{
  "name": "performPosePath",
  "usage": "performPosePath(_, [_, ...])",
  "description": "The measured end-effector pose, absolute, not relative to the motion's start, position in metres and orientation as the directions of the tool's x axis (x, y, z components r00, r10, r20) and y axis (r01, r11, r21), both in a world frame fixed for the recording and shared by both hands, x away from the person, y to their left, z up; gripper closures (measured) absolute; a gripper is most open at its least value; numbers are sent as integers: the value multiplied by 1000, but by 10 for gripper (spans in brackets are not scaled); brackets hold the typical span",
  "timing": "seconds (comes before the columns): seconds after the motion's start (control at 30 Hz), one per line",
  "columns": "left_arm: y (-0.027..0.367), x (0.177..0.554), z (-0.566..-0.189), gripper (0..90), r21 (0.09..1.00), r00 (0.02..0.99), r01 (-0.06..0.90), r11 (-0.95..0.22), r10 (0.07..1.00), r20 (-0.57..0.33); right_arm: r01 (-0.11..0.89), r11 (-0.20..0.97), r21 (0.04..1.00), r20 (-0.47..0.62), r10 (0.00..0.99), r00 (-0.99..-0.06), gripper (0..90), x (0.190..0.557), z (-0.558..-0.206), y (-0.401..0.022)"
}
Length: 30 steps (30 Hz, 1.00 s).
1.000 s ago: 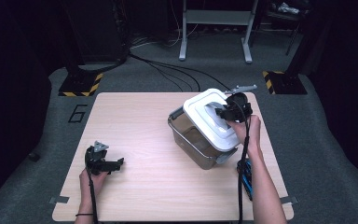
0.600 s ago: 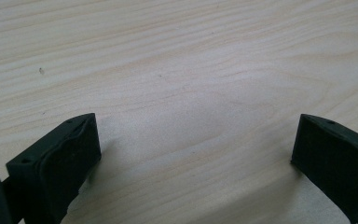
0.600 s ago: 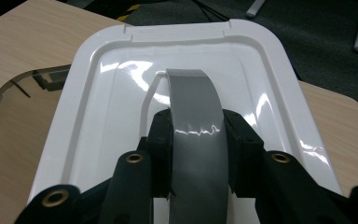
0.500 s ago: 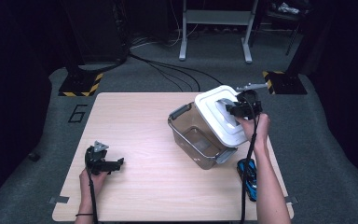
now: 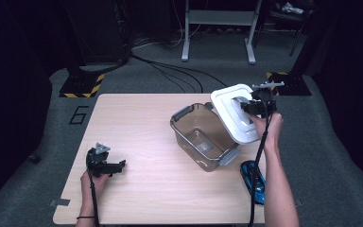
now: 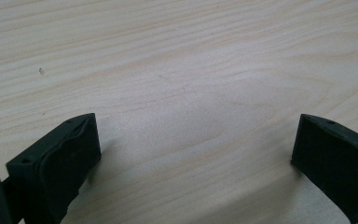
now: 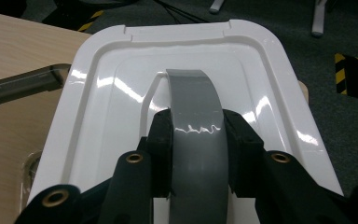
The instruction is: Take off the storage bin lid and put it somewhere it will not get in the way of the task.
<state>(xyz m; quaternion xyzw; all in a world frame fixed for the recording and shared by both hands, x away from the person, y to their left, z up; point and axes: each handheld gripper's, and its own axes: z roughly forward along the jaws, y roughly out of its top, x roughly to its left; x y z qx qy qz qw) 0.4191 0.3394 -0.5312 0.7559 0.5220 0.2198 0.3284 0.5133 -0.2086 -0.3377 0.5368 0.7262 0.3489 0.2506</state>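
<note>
In the high view, the right gripper [image 5: 256, 107] holds the white lid [image 5: 234, 113] tilted above the far right edge of the clear container [image 5: 201, 137], which stands open on the table [image 5: 137, 123]. A blue toy car [image 5: 254, 181] lies just right of the container, nearer the person. The left gripper [image 5: 108, 163] rests well left of the container.

In the left gripper view, its jaws stand wide over bare table [image 6: 191, 70].

In the right gripper view, the right gripper [image 7: 198, 135] clamps the lid's grey handle [image 7: 196, 107], container rim [image 7: 23, 86] left of the lid [image 7: 121, 107].

Light wooden table [image 5: 142, 118] with clear container [image 5: 202, 137] and blue toy car [image 5: 254, 175].
</note>
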Motion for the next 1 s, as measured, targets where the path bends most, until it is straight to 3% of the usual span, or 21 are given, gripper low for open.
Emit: performPosePath(1.0, [340, 419, -531, 10, 726, 359, 644, -240, 933, -10, 649, 74, 757, 10, 992, -125, 667, 530, -374, -268])
